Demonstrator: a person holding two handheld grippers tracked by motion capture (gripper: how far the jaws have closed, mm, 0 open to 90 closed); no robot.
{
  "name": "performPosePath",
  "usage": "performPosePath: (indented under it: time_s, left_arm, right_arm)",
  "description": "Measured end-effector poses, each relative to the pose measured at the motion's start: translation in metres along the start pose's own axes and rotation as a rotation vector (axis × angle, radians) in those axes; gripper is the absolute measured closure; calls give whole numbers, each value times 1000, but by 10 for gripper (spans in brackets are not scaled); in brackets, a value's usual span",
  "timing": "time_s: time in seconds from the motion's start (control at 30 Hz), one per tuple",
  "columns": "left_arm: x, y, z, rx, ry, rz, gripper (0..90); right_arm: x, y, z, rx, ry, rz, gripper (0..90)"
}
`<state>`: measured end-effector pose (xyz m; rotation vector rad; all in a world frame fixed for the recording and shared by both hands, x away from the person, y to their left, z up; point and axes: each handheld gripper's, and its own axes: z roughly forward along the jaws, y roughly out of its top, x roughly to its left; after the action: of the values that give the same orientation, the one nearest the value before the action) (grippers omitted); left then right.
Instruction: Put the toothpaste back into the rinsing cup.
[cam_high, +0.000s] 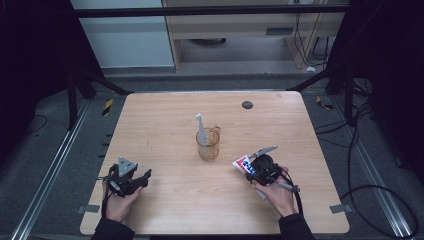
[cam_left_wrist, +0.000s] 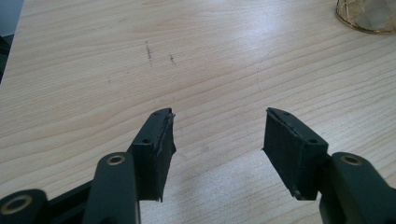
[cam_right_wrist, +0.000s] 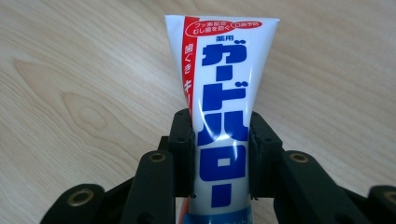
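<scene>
Right gripper (cam_right_wrist: 220, 161) fingers (cam_right_wrist: 183, 154) pinching a white toothpaste tube (cam_right_wrist: 219, 116) with blue and red lettering on both flanks, crimped end pointing away over the wooden table (cam_high: 165, 200); seen in the high view at front right (cam_high: 264, 169), just right of an amber glass cup (cam_high: 208, 144) holding a toothbrush (cam_high: 200, 129). Left gripper (cam_left_wrist: 218, 140) fingers (cam_left_wrist: 156, 149) spread wide with only bare tabletop between, low over the front left, well apart from the tube.
</scene>
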<state>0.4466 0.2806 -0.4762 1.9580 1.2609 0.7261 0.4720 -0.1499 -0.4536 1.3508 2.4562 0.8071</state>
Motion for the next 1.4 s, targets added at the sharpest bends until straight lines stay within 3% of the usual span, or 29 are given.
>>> performPosePath:
  time_s: [0.57,1.4]
  left_arm:
    - [0,0,-1,-4,2,-6,421]
    - [1,0,-1,-6,3,-12,422]
  right_arm:
    - [-7,24,-39,-317,0,59,688]
    - [-6,62,-40,-595,12,124,691]
